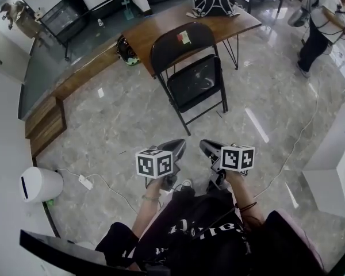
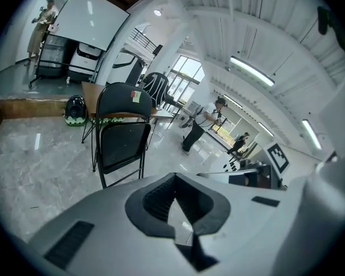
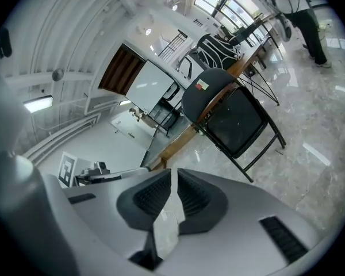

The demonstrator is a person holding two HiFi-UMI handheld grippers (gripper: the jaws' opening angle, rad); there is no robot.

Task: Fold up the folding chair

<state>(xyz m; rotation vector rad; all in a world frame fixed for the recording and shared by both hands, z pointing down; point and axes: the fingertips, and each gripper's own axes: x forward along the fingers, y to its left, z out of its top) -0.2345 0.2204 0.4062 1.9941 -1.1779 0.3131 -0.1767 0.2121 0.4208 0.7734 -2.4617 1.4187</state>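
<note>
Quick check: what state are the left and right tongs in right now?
Left tongs: shut, holding nothing.
Right tongs: open just a sliver, holding nothing.

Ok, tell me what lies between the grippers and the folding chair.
Only bare marble floor separates the left gripper and the right gripper from the folding chair. The head view shows nothing lying on that stretch.
</note>
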